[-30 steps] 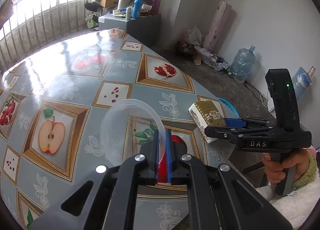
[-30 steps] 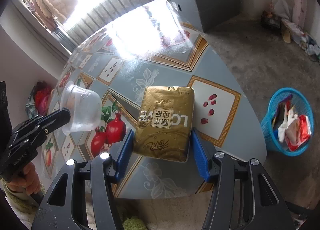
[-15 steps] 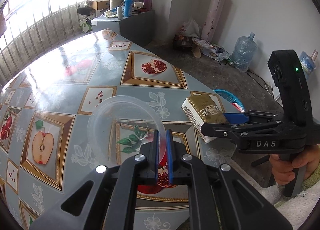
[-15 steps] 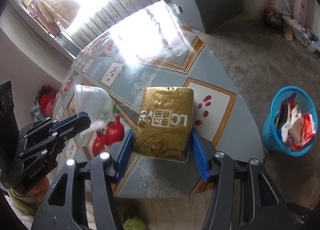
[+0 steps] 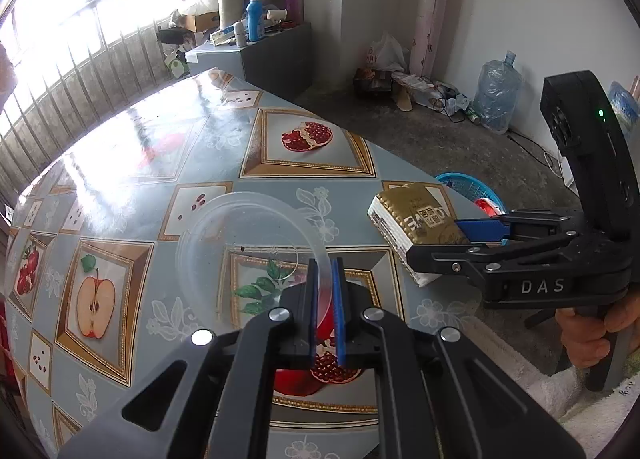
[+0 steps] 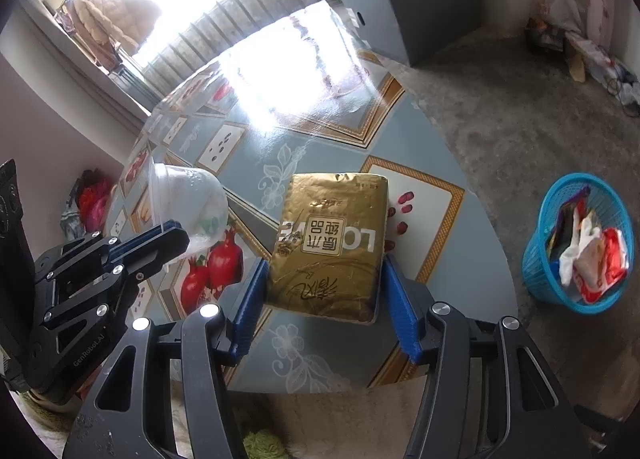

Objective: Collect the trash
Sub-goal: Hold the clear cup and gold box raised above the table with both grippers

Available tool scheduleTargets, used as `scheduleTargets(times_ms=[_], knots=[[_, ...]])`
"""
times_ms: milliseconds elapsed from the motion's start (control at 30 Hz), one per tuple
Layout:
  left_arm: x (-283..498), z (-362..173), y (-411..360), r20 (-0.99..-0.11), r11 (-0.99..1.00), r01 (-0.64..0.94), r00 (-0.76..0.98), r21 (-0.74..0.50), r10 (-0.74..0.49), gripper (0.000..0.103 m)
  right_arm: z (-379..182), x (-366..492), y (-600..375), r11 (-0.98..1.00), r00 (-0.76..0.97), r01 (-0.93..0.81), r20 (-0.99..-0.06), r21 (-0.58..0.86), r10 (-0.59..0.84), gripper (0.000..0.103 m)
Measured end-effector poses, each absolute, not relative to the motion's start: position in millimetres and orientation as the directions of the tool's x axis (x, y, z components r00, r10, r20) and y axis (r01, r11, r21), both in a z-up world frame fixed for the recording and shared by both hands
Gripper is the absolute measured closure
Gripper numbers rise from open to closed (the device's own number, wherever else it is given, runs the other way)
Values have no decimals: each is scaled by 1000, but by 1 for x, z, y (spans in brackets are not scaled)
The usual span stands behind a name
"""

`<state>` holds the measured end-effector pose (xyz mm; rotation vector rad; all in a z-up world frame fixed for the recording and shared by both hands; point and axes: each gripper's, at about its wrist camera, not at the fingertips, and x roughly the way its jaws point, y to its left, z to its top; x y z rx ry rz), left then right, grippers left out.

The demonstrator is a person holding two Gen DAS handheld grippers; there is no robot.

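A clear plastic bowl (image 5: 240,243) hangs over the fruit-patterned table (image 5: 180,163), its rim pinched between the blue pads of my left gripper (image 5: 326,263), which is shut on it. In the right wrist view the same bowl (image 6: 188,203) shows at the left, tipped on its side in the left gripper (image 6: 176,235). My right gripper (image 6: 322,271) is shut on a gold foil pack (image 6: 332,227) with printed lettering, its pads pressing both long sides. The pack (image 5: 416,219) is held above the table's right edge by the right gripper (image 5: 436,243).
A blue plastic basket (image 6: 580,243) with wrappers in it stands on the concrete floor to the right of the table; only its rim (image 5: 468,187) shows behind the pack. A grey cabinet (image 5: 276,55), a water jug (image 5: 498,91) and clutter line the far wall.
My left gripper has carried the bowl toward the right gripper and rolled a little, so the bowl now sits closer to the gold pack. The right gripper and pack have stayed put.
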<state>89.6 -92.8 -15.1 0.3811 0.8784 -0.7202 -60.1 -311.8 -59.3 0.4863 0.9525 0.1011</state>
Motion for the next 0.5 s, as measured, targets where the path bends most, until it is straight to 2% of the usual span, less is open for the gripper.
scheduleTargets(times_ms=[167, 500], knots=[[90, -16, -94, -802, 704, 710, 429, 15, -416, 96, -59, -58, -309, 896, 580, 126, -764, 426, 282, 47], [89, -16, -93, -795, 704, 710, 436, 17, -421, 96, -58, -59, -313, 888, 587, 133, -756, 441, 288, 52]])
